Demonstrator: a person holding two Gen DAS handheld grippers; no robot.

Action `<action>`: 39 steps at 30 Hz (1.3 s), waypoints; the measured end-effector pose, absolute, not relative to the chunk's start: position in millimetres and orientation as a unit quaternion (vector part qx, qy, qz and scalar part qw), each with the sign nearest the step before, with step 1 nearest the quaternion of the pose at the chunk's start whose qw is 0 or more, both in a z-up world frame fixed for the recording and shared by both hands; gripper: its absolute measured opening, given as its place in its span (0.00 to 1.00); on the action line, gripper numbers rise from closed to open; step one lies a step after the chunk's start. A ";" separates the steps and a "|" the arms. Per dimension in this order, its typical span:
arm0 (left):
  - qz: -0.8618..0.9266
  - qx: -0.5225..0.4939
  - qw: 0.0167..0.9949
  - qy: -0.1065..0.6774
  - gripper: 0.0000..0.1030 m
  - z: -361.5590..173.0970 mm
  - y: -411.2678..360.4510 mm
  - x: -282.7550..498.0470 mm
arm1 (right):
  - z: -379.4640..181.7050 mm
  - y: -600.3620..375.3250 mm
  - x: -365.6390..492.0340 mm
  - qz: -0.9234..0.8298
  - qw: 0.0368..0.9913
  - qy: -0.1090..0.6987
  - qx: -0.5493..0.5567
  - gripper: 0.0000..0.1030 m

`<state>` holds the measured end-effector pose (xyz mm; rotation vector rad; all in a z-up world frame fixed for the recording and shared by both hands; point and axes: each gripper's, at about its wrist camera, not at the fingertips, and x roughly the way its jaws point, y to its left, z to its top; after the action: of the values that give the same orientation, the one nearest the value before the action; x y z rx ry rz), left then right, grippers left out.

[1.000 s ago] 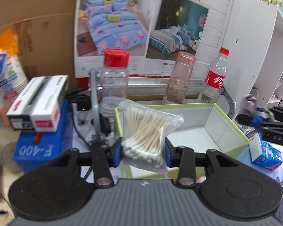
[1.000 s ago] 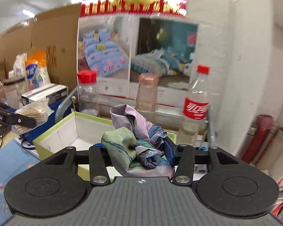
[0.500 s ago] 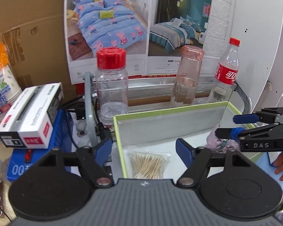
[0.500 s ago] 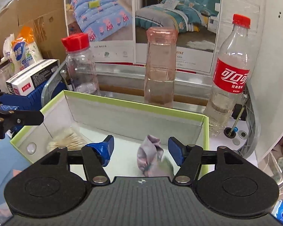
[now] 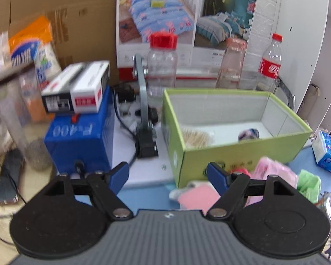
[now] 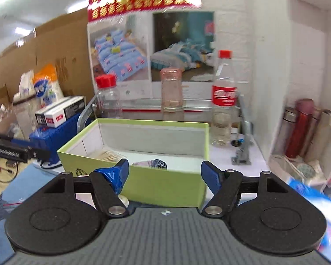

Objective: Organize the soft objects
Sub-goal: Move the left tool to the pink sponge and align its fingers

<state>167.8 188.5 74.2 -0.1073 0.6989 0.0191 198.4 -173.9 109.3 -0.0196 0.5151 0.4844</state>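
A green box point(image 5: 227, 154) with a white inside stands on the table; it also shows in the right wrist view point(image 6: 165, 185). In it lie a bag of cotton swabs point(image 5: 197, 135) at the left and a crumpled patterned cloth point(image 5: 249, 133) at the right, also seen from the right wrist as the swabs point(image 6: 106, 154) and the cloth point(image 6: 153, 163). My left gripper point(image 5: 167, 174) is open and empty, in front of the box. My right gripper point(image 6: 164, 172) is open and empty, in front of the box. Pink cloths point(image 5: 273, 172), a pink pad point(image 5: 196, 196) and a green cloth point(image 5: 309, 182) lie in front of the box.
Behind the box stand a red-capped jar point(image 5: 162, 70), a pink glass bottle point(image 5: 231, 64) and a cola bottle point(image 5: 271, 64). A blue box point(image 5: 77, 137) with a white carton point(image 5: 77, 90) is at the left. A tissue pack point(image 5: 328, 152) lies at the right. A white shelf point(image 5: 306, 44) stands far right.
Both grippers let go of their loads into the box, the swabs and the cloth, and have since pulled back to in front of the box, open.
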 end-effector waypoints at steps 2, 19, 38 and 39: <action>-0.007 -0.082 0.927 0.367 0.76 63.1 190.6 170.1 | 103.3 -194.4 174.0 0.207 0.950 0.233 0.029 0.58; 0.012 -0.105 0.891 0.442 0.90 15.1 222.7 178.5 | 71.3 -247.8 127.3 0.117 0.959 0.231 0.114 0.62; 0.030 -0.010 0.908 0.417 1.00 16.8 215.9 113.5 | 59.9 -264.3 109.7 0.095 0.957 0.249 0.113 0.65; 0.028 -0.008 0.905 0.424 1.00 12.8 215.6 118.6 | 58.8 -266.0 108.7 0.089 0.957 0.251 0.113 0.65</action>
<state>118.6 215.6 12.8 -0.0161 0.8767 0.0580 108.7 -266.0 58.8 0.2286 0.5103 0.1805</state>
